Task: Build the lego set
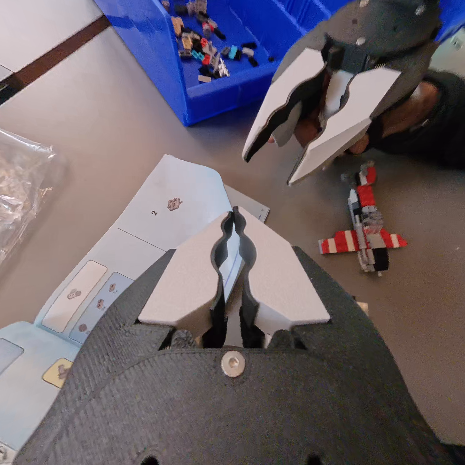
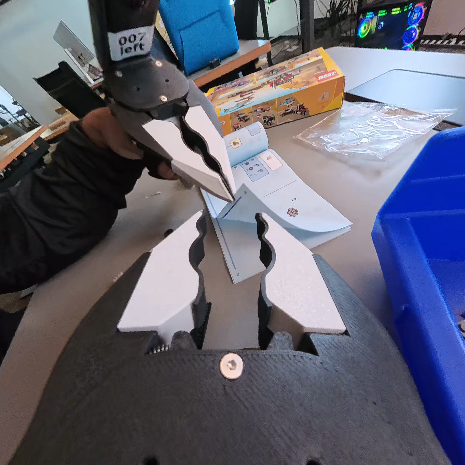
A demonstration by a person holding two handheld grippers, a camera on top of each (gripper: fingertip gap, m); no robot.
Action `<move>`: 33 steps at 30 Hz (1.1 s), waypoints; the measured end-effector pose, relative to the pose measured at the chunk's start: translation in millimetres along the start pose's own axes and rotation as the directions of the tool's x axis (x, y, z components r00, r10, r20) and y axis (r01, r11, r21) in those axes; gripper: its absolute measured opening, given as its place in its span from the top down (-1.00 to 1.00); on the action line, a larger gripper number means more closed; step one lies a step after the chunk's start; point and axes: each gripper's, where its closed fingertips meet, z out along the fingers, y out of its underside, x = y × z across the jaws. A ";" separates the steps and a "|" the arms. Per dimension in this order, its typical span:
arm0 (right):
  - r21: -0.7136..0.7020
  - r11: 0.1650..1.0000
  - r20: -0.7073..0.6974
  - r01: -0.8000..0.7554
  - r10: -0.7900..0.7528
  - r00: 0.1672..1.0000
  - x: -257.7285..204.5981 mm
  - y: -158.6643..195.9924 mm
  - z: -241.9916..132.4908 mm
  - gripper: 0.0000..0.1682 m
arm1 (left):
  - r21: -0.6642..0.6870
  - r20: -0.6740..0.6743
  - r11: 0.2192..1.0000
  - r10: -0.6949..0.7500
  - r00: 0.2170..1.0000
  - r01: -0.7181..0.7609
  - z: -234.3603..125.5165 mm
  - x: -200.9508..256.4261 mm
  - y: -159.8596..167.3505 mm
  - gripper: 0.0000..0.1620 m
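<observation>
So, grey tabletop (image 1: 125, 113) carries blue bin (image 1: 156, 63) of loose bricks (image 1: 206, 45). Instruction booklet (image 2: 302, 214) lies open mid-table; left gripper (image 2: 230, 196) is clamped on a lifted page corner, apparently. Right gripper (image 2: 230, 219) hangs spread, empty. Red-and-white lego plane (image 1: 364, 234) sits beside booklet.

Glossy blue plastic bin (image 1: 216, 88), matt paper booklet (image 1: 181, 191).

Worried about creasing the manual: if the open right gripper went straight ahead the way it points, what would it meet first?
Probably the instruction booklet: the right gripper points at its near edge, just below the page pinched by the left gripper. Depth is unclear.
</observation>
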 end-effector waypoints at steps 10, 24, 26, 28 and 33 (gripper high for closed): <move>0.054 0.998 0.026 0.039 -0.041 0.999 -5.3 -6.9 -2.8 0.50 | 0.328 0.159 0.921 -0.272 0.949 0.209 -71.6 -32.0 -17.7 0.99; 0.104 0.995 0.051 0.010 -0.015 0.999 -4.8 -11.1 -8.9 0.50 | 0.810 0.092 0.464 -0.706 0.702 0.360 -170.7 -67.0 37.2 0.99; 0.104 0.995 0.054 0.004 -0.010 0.998 -4.3 -11.2 -8.9 0.50 | 0.814 0.085 0.455 -0.709 0.700 0.362 -172.3 -68.9 39.9 0.99; 0.104 0.995 0.058 -0.001 -0.005 0.998 -4.0 -11.4 -8.9 0.50 | 0.811 0.083 0.456 -0.710 0.700 0.366 -170.6 -70.8 43.1 0.99; 0.106 0.994 0.069 -0.015 0.008 0.998 -3.4 -11.7 -9.2 0.50 | 0.815 0.073 0.450 -0.706 0.705 0.366 -171.4 -74.2 46.7 0.99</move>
